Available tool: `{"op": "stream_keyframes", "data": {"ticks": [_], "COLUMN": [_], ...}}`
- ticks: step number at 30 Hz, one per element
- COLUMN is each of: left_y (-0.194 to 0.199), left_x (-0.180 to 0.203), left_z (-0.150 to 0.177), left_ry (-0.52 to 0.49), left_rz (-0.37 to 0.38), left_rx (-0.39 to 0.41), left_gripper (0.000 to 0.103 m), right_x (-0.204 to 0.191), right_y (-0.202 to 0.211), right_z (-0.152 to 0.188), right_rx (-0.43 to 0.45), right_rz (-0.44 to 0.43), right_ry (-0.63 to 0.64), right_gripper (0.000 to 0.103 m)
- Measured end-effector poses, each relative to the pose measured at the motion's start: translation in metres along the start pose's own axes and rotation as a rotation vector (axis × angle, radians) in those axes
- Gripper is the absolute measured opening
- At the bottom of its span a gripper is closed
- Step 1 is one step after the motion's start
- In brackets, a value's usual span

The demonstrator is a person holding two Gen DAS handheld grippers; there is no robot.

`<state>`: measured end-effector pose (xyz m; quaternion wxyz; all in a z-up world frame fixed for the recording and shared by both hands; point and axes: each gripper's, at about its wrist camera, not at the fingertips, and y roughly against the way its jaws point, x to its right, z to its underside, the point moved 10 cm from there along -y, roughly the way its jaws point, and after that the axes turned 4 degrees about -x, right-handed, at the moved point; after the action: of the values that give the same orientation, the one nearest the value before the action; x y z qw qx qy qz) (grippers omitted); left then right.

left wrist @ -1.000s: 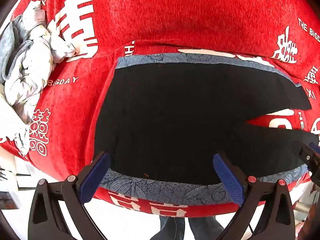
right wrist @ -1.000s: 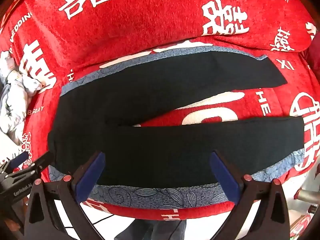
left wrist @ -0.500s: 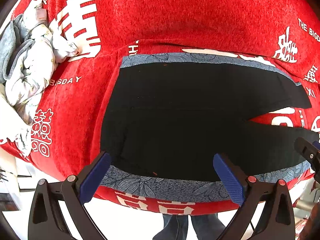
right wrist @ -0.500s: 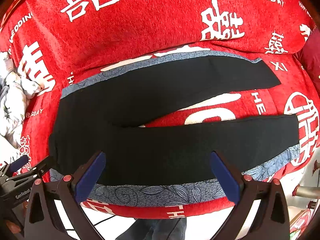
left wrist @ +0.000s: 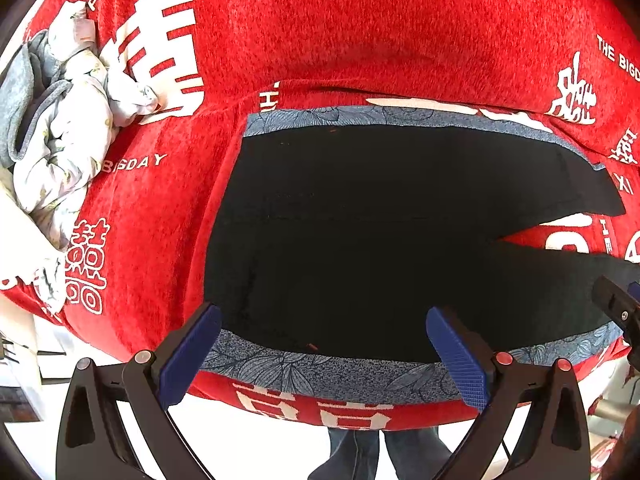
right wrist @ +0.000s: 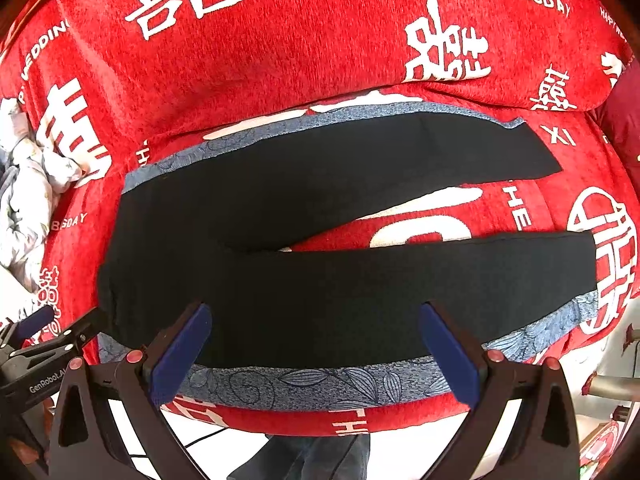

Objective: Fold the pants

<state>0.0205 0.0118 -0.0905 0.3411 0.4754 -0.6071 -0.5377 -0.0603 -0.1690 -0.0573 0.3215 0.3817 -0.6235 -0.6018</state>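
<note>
Black pants (left wrist: 360, 232) with blue-grey floral side strips lie flat on a red cloth with white characters. The waist is at the left, the two legs (right wrist: 360, 288) spread apart to the right in a V. My left gripper (left wrist: 324, 344) is open and empty over the near edge by the waist. My right gripper (right wrist: 316, 340) is open and empty over the near leg's edge. The left gripper also shows at the left edge of the right wrist view (right wrist: 48, 332); the right gripper shows at the right edge of the left wrist view (left wrist: 620, 308).
A crumpled pale and grey garment pile (left wrist: 56, 148) lies at the far left on the red cloth (left wrist: 360, 40). The cloth's front edge (right wrist: 320, 420) drops off just below the grippers. A person's legs (left wrist: 372, 456) stand below it.
Both grippers have drawn back and up a little, so the pants appear slightly farther away. The pants have not moved. Both stay open.
</note>
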Motion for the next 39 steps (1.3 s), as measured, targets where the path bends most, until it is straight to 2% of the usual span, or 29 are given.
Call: {"op": "stream_keyframes", "data": {"ticks": [39], "left_y": [-0.011], "left_x": [0.002], "left_z": [0.012], "left_ry": [-0.017], "left_rz": [-0.02], "left_rx": [-0.027], "left_gripper": [0.103], "right_x": [0.003], "right_y": [-0.011], "right_z": [0.012], "right_rx": [-0.025], "right_rz": [-0.005], "right_ry": [-0.017], "right_gripper": [0.103]}}
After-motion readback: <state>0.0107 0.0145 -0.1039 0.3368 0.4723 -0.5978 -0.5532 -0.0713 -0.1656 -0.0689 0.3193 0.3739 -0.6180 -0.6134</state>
